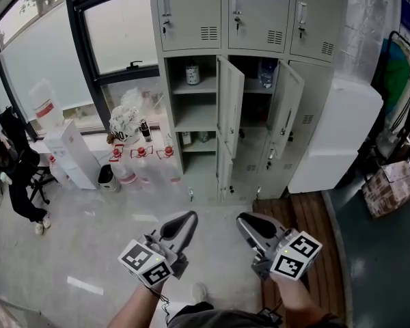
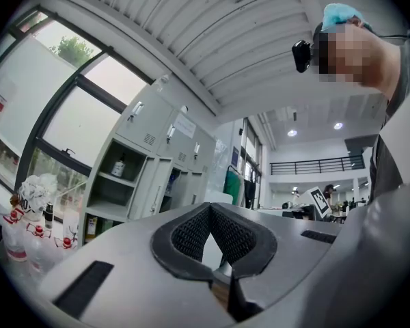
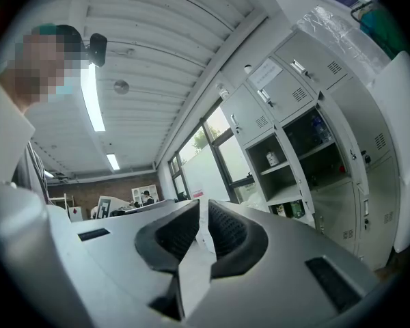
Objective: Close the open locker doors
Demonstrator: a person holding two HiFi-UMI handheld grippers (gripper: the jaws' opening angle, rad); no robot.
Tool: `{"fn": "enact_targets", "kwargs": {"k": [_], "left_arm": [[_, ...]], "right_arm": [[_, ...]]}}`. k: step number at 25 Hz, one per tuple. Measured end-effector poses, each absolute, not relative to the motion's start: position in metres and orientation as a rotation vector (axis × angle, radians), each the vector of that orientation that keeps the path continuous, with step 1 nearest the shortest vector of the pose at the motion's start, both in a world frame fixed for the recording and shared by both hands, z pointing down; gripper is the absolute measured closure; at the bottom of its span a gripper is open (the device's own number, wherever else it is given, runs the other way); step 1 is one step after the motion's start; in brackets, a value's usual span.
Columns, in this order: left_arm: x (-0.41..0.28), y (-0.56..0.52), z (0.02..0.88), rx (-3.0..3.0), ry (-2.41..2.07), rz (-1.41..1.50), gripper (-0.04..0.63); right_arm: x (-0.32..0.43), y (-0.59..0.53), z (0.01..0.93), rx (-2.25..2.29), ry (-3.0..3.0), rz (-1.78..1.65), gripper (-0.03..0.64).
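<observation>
A grey locker cabinet (image 1: 191,12) stands ahead in the head view. Two middle-row doors hang open: one (image 1: 230,104) between the left and middle columns, one (image 1: 287,115) further right. Below them two lower doors (image 1: 224,176) (image 1: 268,157) also stand ajar. The open compartments hold bottles and small items. My left gripper (image 1: 190,215) and right gripper (image 1: 240,219) are low in the head view, well short of the lockers, both shut and holding nothing. The lockers (image 2: 133,176) appear beyond the left gripper (image 2: 208,208), and the lockers (image 3: 294,135) to the right of the right gripper (image 3: 201,203).
A tall white appliance (image 1: 335,135) stands right of the lockers. Water bottles (image 1: 140,159) and a white box (image 1: 72,152) sit on the floor by the window at left. A seated person (image 1: 20,176) is at far left. A wrapped parcel (image 1: 389,186) lies at right.
</observation>
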State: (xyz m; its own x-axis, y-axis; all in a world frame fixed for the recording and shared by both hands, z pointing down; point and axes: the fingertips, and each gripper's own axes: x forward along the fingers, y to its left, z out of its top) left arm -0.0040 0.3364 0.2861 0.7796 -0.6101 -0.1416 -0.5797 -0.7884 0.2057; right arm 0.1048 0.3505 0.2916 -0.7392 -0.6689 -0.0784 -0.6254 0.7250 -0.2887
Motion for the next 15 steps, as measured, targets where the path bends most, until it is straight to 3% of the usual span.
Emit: {"fn": "enact_targets", "kwargs": {"k": [15], "left_arm": [[-0.078, 0.231, 0.288, 2.817, -0.893, -0.297, 0.587]], "right_arm": [[0.04, 0.249, 0.292, -1.152, 2.714, -0.382, 0.575]]}}
